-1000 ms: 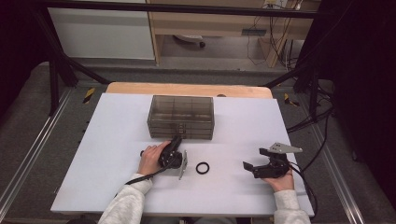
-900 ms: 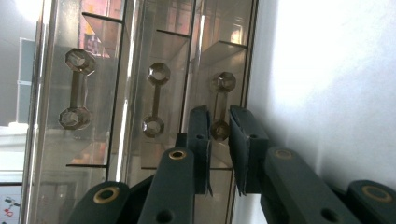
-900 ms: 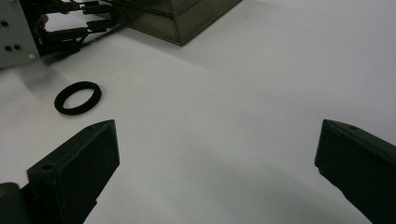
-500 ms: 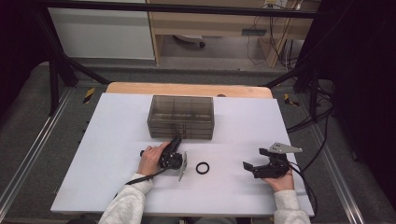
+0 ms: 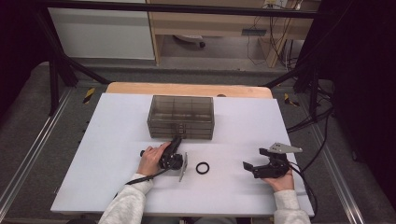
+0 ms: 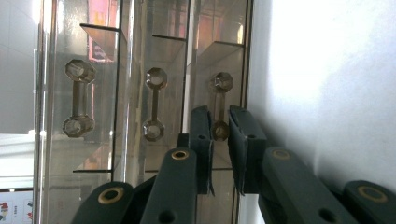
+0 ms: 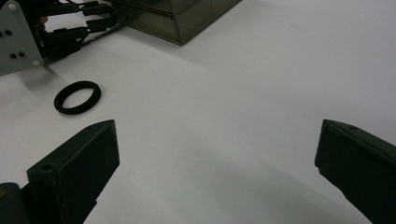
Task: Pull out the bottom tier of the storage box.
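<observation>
A smoky clear drawer cabinet (image 5: 181, 116) stands mid-table. My left gripper (image 5: 176, 140) lies on its side at the cabinet's front. In the left gripper view, that left gripper (image 6: 219, 113) has its two black pads closed on one knob end of a drawer handle (image 6: 219, 95), the one nearest the table. A black ring (image 5: 202, 168) lies flat on the white table between my hands; the right gripper view has the ring (image 7: 77, 97) at its left. My right gripper (image 5: 255, 159) rests low at the right, its jaws wide open with nothing between them (image 7: 217, 128).
The white tabletop (image 5: 116, 140) has bare room left of the cabinet and behind it. A wooden strip (image 5: 187, 88) runs along the far edge. Black frame legs and cables stand beyond the table's right side (image 5: 313, 116). Two more drawer handles (image 6: 79, 102) show beside the gripped one.
</observation>
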### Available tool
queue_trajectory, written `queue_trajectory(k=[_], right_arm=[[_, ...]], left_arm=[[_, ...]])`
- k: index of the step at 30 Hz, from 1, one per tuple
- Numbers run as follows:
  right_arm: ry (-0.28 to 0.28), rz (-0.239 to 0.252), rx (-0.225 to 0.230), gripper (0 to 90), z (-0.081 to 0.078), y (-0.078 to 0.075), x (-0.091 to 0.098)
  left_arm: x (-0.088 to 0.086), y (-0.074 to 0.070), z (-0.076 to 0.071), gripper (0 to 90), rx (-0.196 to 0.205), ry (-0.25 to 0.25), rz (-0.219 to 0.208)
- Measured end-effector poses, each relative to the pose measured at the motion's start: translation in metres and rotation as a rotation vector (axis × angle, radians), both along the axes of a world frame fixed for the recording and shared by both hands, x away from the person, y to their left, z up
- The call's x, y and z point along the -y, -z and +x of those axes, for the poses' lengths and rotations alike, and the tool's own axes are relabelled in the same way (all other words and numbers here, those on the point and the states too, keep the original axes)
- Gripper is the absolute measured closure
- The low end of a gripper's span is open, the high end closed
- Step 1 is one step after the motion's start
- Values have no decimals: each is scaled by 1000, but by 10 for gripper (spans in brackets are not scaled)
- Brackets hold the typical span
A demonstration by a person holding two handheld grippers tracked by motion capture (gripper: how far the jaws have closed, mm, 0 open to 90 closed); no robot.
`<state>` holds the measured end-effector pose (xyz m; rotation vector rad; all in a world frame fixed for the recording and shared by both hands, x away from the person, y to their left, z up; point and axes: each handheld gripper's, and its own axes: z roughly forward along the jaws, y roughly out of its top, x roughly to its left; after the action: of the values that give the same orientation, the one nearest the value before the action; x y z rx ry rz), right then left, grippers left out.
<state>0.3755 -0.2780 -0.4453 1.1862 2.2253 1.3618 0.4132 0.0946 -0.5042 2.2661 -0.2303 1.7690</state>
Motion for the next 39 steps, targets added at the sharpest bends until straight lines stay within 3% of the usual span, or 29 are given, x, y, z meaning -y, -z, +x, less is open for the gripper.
queue_trajectory(k=[16,39], right_arm=[[-1,0,-1,4,0,0,0],[0,0,-1,4,0,0,0]], left_arm=[[1,1,-3,799,30,2,18],[-1,1,-13,797,15,5,16]])
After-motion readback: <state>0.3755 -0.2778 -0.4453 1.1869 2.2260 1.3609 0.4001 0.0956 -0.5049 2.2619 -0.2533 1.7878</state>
